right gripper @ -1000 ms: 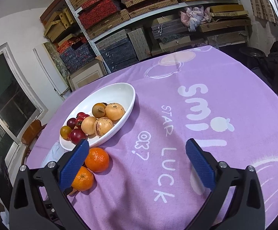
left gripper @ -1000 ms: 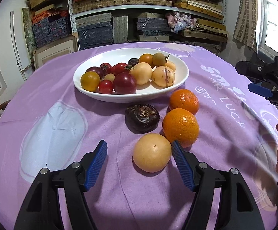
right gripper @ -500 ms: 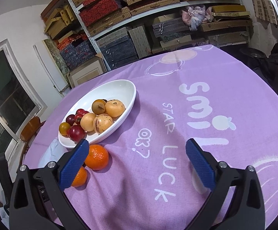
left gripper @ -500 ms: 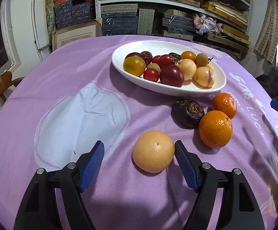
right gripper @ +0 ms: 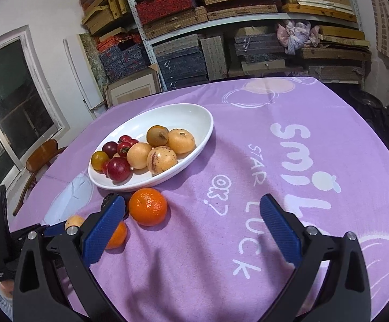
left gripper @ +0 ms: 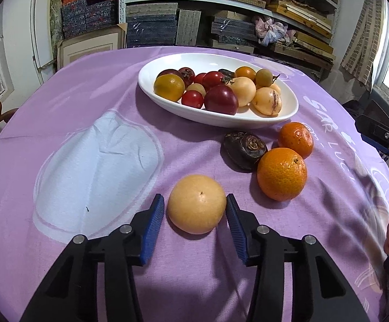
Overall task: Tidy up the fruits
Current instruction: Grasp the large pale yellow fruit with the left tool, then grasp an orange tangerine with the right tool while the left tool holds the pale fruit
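My left gripper (left gripper: 195,209) sits around the pale yellow fruit (left gripper: 196,204) on the counter (left gripper: 87,107), jaws partly open, the right pad just touching its skin and the left a hair off — nothing gripped yet. It looks round, smooth, firm and fairly light, so I'd pinch across its widest middle. Ahead and right lie two oranges (left gripper: 282,174), then the white bowl (left gripper: 151,76) — my right gripper (right gripper: 191,230) hangs wide open, empty.

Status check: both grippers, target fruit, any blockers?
Left gripper open, straddling pale yellow fruit on cloth, not clamped. Right gripper open, empty. Oranges and dark fruit sit between it and white bowl.
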